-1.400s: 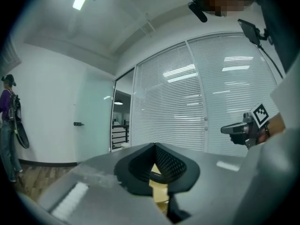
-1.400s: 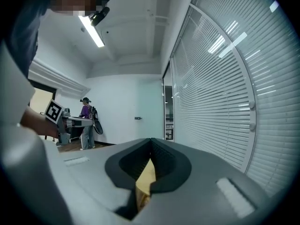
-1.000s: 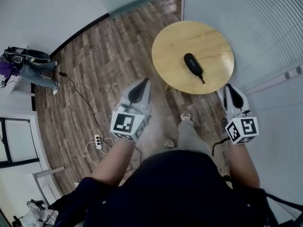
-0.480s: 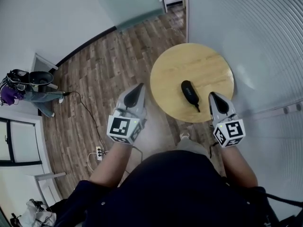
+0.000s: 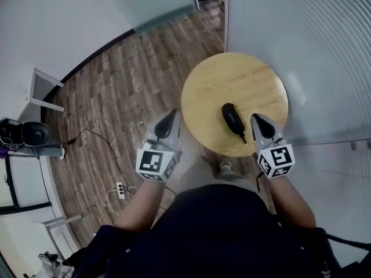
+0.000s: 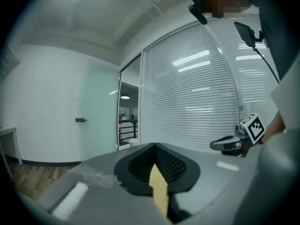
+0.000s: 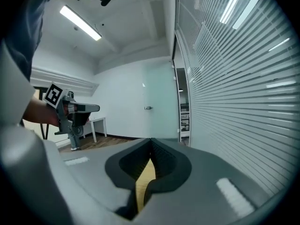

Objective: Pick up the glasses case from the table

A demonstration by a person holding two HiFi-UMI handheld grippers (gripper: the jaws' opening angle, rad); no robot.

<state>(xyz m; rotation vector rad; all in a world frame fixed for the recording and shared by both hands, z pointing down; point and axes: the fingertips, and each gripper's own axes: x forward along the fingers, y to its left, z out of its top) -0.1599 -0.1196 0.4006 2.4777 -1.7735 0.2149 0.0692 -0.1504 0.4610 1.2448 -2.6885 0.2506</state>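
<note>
The black glasses case [image 5: 232, 119] lies on the round wooden table [image 5: 255, 83], near its front edge, with a short strap trailing toward me. My right gripper [image 5: 255, 117] is shut and empty; its tip hangs over the table's front edge, just right of the case and apart from it. My left gripper [image 5: 171, 113] is shut and empty too, over the floor left of the table. In the left gripper view the jaws [image 6: 154, 145] meet and only a sliver of tabletop shows below them. The right gripper view shows its jaws [image 7: 150, 140] closed the same way.
A wall of blinds [image 5: 307, 45] runs close along the table's right side. A frosted glass door [image 5: 156, 2] stands at the back. On the wood floor lie a power strip with cables [image 5: 120, 174], and a white desk [image 5: 37, 88] stands at the left.
Both grippers have moved forward toward the table. The right one has come from short of the table to its front edge beside the case. Both stay shut.
</note>
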